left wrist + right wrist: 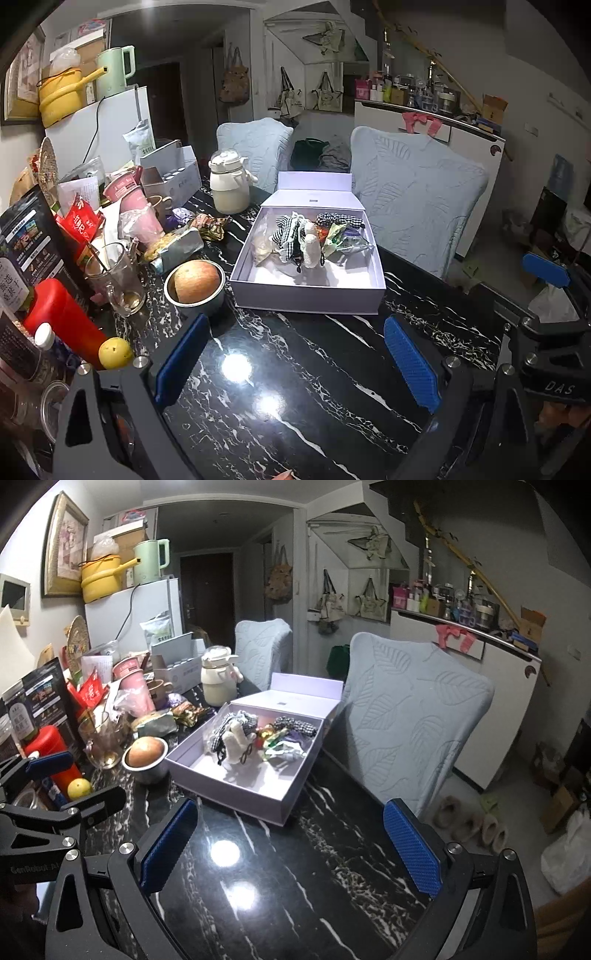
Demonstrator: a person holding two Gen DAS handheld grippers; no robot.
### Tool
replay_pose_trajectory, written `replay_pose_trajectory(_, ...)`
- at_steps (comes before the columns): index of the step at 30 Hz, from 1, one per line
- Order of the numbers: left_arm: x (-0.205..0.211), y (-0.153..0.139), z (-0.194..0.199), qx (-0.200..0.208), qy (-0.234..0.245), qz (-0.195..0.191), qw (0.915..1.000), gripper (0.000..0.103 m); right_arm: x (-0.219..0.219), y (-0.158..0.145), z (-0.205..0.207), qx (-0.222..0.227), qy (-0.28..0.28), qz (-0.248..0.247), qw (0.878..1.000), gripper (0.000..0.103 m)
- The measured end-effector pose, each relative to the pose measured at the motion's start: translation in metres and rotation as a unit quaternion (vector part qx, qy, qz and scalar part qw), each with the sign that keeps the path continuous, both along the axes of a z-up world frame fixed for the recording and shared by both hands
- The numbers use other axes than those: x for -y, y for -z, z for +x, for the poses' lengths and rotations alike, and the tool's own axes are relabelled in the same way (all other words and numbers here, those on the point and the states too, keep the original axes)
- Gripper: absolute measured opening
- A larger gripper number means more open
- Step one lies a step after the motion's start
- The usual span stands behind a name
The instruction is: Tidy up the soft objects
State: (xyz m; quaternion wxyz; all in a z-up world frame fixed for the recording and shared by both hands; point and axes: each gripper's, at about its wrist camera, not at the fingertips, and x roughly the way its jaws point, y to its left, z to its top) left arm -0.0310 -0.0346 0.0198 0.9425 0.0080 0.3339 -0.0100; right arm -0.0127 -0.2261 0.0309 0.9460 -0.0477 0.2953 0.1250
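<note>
An open lavender box (306,295) (240,794) with its lid propped up behind stands on the black marble table. Inside lie several soft items: black-and-white checkered scrunchies (286,227) (295,725), a white fuzzy piece (309,248) (236,744) and shiny wrapped bits (347,240) (284,751). My left gripper (295,363) is open and empty, above the bare table in front of the box. My right gripper (291,849) is open and empty, also short of the box, to the right of the left one (51,764).
The table's left side is crowded: an apple in a metal bowl (195,282) (144,755), a glass mug (118,280), a red bottle (62,317), a lemon (115,352), a white kettle-shaped jar (229,181), cups, packets. Two blue covered chairs (413,199) stand behind the table.
</note>
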Motion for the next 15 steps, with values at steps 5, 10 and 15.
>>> replay_pose_trajectory(5,-0.0008,0.0002,0.0002,-0.003,-0.001,-0.003,1.0000,0.097,0.0023,-0.0009,-0.0029,0.002,0.005,-0.001,1.000,0.102)
replay_pose_trajectory(10,-0.0006,0.0003,-0.0003,-0.003,-0.001,-0.003,1.0000,0.097,0.0046,-0.0009,-0.0037,0.002,0.007,0.000,1.000,0.102)
replay_pose_trajectory(15,-0.0009,-0.0001,-0.0006,-0.003,0.000,-0.002,1.0000,0.097,0.0066,-0.0023,-0.0047,0.002,0.010,0.000,1.000,0.102)
